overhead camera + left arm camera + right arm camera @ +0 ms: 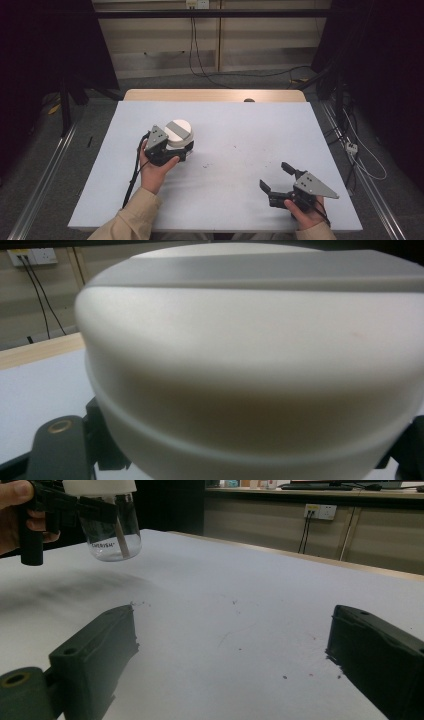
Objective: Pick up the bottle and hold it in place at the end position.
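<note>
A clear glass jar (110,530) with a thick white lid (178,131) hangs above the white table (235,130), left of centre, casting a shadow below it. My left gripper (181,148) is shut on the jar just under the lid. In the left gripper view the lid (250,365) looms close between the two black jaws. A thin stick-like thing shows inside the glass. My right gripper (274,175) rests low near the front right edge, jaws wide open with only bare table between them (235,645).
Small dark specks (285,676) dot the table surface in front of the right gripper. A wooden strip (215,95) borders the far edge, with a small dark object (249,100) on it. Cables (195,55) trail on the floor beyond.
</note>
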Motion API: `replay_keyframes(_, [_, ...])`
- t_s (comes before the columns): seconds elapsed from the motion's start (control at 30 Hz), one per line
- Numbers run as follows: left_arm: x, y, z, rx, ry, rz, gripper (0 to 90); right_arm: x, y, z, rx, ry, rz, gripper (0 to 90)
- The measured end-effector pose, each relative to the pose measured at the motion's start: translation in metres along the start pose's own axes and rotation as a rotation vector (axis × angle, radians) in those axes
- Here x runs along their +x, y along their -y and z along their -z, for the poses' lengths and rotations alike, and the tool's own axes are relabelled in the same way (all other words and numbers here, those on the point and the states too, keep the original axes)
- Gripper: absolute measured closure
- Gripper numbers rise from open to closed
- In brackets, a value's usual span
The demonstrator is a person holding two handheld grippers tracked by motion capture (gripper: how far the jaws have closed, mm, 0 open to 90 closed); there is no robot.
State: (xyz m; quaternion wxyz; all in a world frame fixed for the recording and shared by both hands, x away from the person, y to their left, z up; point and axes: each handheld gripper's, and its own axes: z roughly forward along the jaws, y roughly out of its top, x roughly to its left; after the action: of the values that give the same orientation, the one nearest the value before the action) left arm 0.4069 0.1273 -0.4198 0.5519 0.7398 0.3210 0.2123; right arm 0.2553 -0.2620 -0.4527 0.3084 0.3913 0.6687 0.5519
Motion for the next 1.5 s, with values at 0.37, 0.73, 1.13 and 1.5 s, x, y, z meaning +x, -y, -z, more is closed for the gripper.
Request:
replay_keyframes(0.37, [-0.001, -0.005, -0.010, 0.000, 0.004, -0.017, 18.7, 0.000, 0.000, 0.000, 0.003, -0.006, 0.004, 4.8])
replay_keyframes(0.73, [-0.006, -0.010, -0.021, 0.010, 0.012, -0.025, 18.7, 0.001, 0.000, -0.001, 0.005, -0.009, -0.002, 4.5])
replay_keyframes(1.13, [-0.011, -0.014, -0.033, 0.005, 0.034, -0.035, 18.7, 0.001, 0.000, -0.001, 0.006, -0.016, -0.005, 4.4])
replay_keyframes(1.5, [-0.014, -0.015, -0.041, 0.010, 0.041, -0.039, 18.7, 0.001, 0.001, -0.001, 0.006, -0.016, -0.009, 4.2])
